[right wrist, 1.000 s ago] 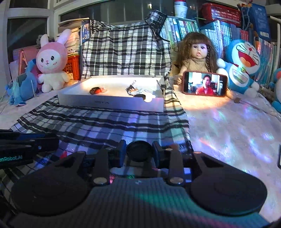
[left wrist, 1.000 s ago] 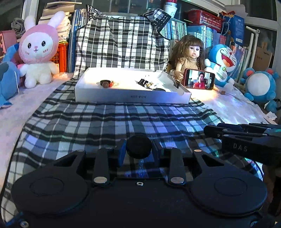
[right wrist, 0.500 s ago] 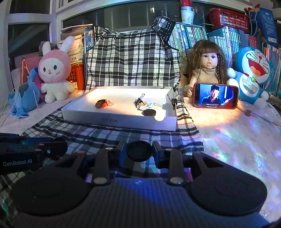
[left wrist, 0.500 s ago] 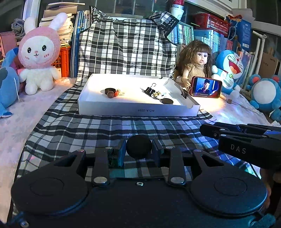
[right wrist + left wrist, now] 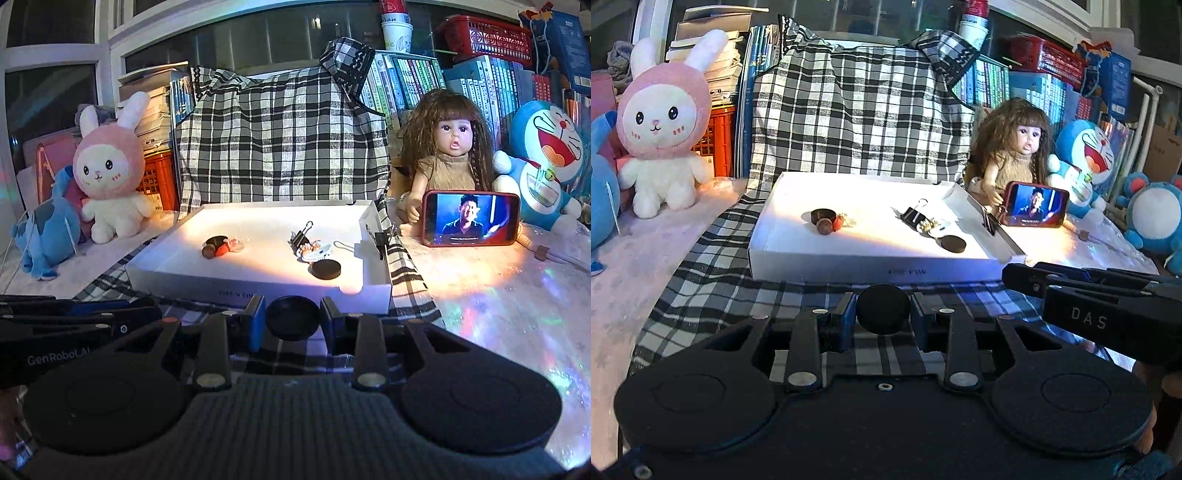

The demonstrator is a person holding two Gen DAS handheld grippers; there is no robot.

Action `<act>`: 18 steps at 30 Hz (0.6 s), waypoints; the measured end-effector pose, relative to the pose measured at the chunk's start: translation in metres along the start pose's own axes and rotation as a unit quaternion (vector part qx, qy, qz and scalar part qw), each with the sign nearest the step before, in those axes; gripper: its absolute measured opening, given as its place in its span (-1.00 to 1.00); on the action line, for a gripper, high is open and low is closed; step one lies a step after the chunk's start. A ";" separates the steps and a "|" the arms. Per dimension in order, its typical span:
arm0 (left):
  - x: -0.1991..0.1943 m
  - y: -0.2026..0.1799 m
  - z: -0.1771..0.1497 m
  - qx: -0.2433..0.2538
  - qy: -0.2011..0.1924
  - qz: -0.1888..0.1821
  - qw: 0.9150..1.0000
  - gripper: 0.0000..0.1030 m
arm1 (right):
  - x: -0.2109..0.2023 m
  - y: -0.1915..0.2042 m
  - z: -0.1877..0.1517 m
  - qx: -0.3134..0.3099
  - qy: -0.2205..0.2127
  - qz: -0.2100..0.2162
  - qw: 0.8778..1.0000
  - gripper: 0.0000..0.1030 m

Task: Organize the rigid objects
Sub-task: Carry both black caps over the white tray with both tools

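From the left wrist, checked cloth (image 5: 713, 280) covers the surface ahead of the left gripper (image 5: 883, 314), clamped on a black disc (image 5: 883, 309), flat face toward the camera. Beyond lies the white tray (image 5: 871, 269).

From the right wrist, the right gripper (image 5: 293, 323) pinches a black cap (image 5: 293, 322), just before the tray's (image 5: 258, 291) near wall; bookshelves (image 5: 413, 85) stand behind.

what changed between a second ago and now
Both grippers moved closer to the white tray, which now looms larger in each view. The left gripper and right gripper each stay shut on a black disc. Nothing was let go, and the tray's contents, doll and phone kept their places.
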State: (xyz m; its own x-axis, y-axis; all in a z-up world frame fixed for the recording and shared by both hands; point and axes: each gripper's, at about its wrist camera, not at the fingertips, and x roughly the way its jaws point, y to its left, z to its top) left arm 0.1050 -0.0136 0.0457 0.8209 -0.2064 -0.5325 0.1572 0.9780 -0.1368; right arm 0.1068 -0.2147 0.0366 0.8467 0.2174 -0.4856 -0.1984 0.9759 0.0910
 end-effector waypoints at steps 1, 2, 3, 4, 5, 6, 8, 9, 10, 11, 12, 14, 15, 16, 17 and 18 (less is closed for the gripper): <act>0.002 0.002 0.002 -0.002 -0.001 0.001 1.000 -0.41 | 0.002 0.000 0.002 0.001 0.000 -0.001 1.000 -0.27; 0.005 0.004 0.005 -0.005 0.000 0.002 1.000 -0.41 | 0.004 0.000 0.004 0.001 0.001 -0.002 1.000 -0.27; 0.008 0.005 0.007 -0.006 0.001 0.003 1.000 -0.41 | 0.006 0.000 0.005 0.001 0.002 -0.003 1.000 -0.27; 0.010 0.007 0.009 -0.007 0.002 0.004 1.000 -0.41 | 0.009 0.000 0.006 0.001 0.003 -0.003 1.000 -0.27; 0.013 0.008 0.011 -0.008 0.003 0.005 1.000 -0.41 | 0.011 0.000 0.008 0.002 0.004 -0.003 1.000 -0.27; 0.015 0.009 0.013 -0.009 0.003 0.006 1.000 -0.41 | 0.013 0.000 0.009 0.002 0.006 -0.003 1.000 -0.27; 0.020 0.012 0.017 -0.010 0.003 0.006 1.000 -0.41 | 0.018 0.001 0.011 0.002 0.010 -0.004 1.000 -0.28; 0.022 0.013 0.019 -0.011 0.003 0.006 1.000 -0.41 | 0.021 0.001 0.012 0.003 0.012 -0.004 1.000 -0.28; 0.025 0.014 0.022 -0.012 0.004 0.006 1.000 -0.41 | 0.024 0.001 0.012 0.005 0.015 -0.003 1.000 -0.27; 0.028 0.015 0.024 -0.012 0.005 0.006 1.000 -0.41 | 0.026 0.001 0.013 0.007 0.017 -0.003 1.000 -0.27; 0.030 0.016 0.027 -0.013 0.005 0.006 1.000 -0.41 | 0.029 0.001 0.015 0.008 0.019 -0.004 1.000 -0.27; 0.036 0.017 0.032 -0.014 0.004 0.006 1.000 -0.41 | 0.034 0.001 0.017 0.007 0.021 -0.006 1.000 -0.27; 0.039 0.018 0.034 -0.014 0.004 0.007 1.000 -0.41 | 0.036 0.001 0.019 0.007 0.023 -0.006 1.000 -0.27; 0.042 0.019 0.037 -0.015 0.004 0.006 1.000 -0.41 | 0.039 0.001 0.020 0.007 0.024 -0.007 1.000 -0.27; 0.044 0.020 0.039 -0.016 0.004 0.005 1.000 -0.41 | 0.042 0.001 0.023 0.007 0.026 -0.008 1.000 -0.27; 0.047 0.021 0.041 -0.017 0.004 0.004 1.000 -0.41 | 0.045 0.001 0.025 0.007 0.027 -0.009 1.000 -0.27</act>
State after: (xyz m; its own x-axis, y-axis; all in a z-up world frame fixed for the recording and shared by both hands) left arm 0.1696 -0.0018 0.0521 0.8176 -0.1994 -0.5401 0.1322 0.9781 -0.1609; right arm 0.1568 -0.2031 0.0366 0.8226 0.1990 -0.5327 -0.1764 0.9799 0.0936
